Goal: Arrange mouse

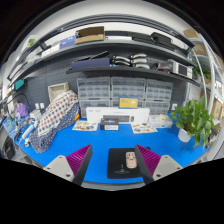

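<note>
A workshop room with shelving across the back wall fills the far view, its upper shelves loaded with boxes and flat items too small to make out. Below them runs a row of pale drawer units. The desk is covered in a bright blue surface. At about ten o'clock from the fingers, a bulky object wrapped in a patterned cloth rests on the desk. At about two o'clock stands a green potted plant. Along the far edge of the desk, near twelve o'clock, lie several small trays or boxes whose contents cannot be told.

The hand-held gripper is released, its two fingers spread wide apart with the purple pads on their inner faces showing. Between them, with a clear gap at each side, a dark mat lies on the desk, and a pale mouse rests on it. Neither finger touches the mouse.
</note>
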`<action>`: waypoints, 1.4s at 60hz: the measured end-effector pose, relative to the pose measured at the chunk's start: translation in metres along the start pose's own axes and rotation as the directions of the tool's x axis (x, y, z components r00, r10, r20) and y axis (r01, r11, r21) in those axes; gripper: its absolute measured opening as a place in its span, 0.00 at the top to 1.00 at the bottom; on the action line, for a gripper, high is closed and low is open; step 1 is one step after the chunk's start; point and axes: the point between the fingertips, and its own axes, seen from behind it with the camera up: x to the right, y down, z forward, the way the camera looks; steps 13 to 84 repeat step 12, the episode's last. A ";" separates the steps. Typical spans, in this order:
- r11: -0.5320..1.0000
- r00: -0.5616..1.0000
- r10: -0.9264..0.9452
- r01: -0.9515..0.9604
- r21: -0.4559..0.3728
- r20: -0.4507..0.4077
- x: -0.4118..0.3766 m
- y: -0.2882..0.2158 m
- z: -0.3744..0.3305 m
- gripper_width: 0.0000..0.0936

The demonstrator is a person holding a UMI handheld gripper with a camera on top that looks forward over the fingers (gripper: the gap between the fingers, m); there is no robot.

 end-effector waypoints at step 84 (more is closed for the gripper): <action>1.000 1.000 -0.004 0.004 -0.022 0.007 -0.006 0.015 -0.010 0.08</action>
